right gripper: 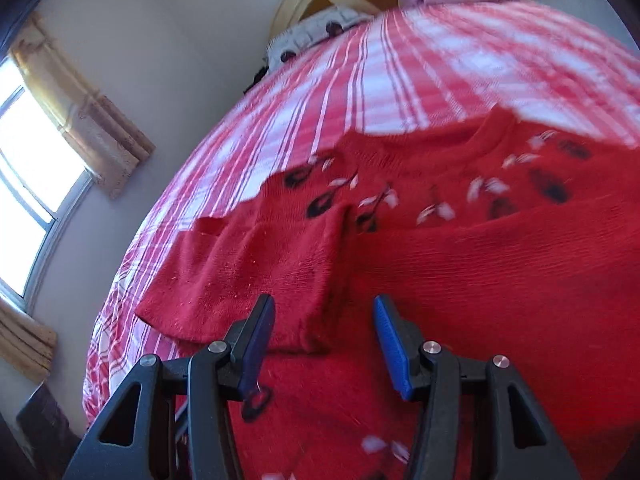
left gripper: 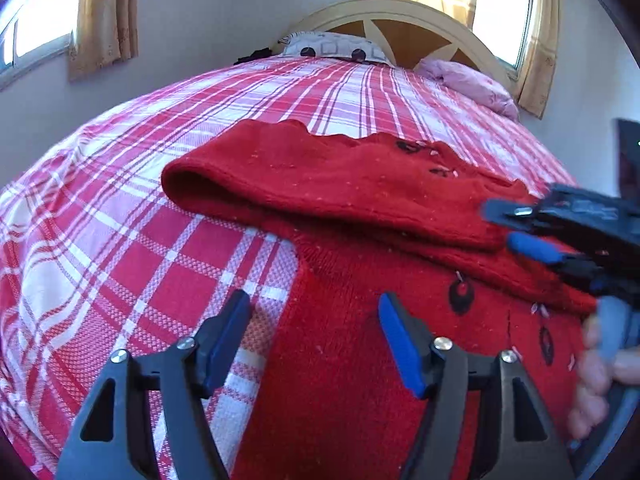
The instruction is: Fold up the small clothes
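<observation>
Item: red knit sweater (left gripper: 360,208), on plaid bedspread (left gripper: 120,240), one sleeve (right gripper: 248,264) folded across the body toward 9 o'clock. Left gripper (left gripper: 314,340) and right gripper (right gripper: 324,336) both gape, holding nothing. Advised handling: pinch the hem at 6 o'clock at two corners and lift evenly, lest the folded sleeve slip.

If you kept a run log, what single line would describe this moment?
task: fold red sweater | place: plaid bedspread | sleeve folded across body | left gripper: jaws open, empty | right gripper: jaws open, empty

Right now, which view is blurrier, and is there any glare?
Right wrist view: motion blur smears the sweater pattern and the bedspread; its window is blown out. Left wrist view: mostly sharp, only the right gripper is smeared; both windows glare white. Fisheye bends the bed in both.
</observation>
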The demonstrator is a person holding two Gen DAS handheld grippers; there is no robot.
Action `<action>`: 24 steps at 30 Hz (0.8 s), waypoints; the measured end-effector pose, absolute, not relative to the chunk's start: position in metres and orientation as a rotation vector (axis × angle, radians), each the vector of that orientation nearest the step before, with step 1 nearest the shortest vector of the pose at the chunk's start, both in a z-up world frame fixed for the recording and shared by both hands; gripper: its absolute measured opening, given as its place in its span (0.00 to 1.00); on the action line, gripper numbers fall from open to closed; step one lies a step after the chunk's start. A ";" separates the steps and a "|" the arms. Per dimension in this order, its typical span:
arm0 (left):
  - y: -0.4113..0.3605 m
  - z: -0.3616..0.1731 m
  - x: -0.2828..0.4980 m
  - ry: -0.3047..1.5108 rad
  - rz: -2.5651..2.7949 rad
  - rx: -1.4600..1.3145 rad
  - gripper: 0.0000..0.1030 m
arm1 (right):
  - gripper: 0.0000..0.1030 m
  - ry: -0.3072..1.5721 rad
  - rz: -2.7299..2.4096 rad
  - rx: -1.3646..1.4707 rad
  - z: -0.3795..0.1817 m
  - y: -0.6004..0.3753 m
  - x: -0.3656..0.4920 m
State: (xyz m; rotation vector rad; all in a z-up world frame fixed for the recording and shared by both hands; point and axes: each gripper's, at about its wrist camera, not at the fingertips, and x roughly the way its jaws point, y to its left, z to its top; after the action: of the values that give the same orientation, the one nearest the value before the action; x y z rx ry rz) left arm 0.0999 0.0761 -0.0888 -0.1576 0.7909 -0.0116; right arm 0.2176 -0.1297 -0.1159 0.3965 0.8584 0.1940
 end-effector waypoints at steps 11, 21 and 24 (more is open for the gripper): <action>0.090 -0.088 0.093 0.758 -0.058 -0.251 0.75 | 0.07 0.815 0.213 0.234 -0.077 -0.102 0.215; 0.089 -0.087 0.096 0.771 -0.043 -0.247 0.75 | 0.07 0.540 0.318 0.206 0.053 -0.111 0.180; 0.091 -0.087 0.099 0.778 -0.032 -0.260 0.75 | 0.07 0.511 0.289 0.182 0.067 -0.136 0.161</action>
State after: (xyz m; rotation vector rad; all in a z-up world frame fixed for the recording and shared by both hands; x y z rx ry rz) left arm 0.0991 0.0905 -0.0870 -0.2602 0.7776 -0.0320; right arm 0.1609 -0.1363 0.0671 0.1821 0.5109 0.2890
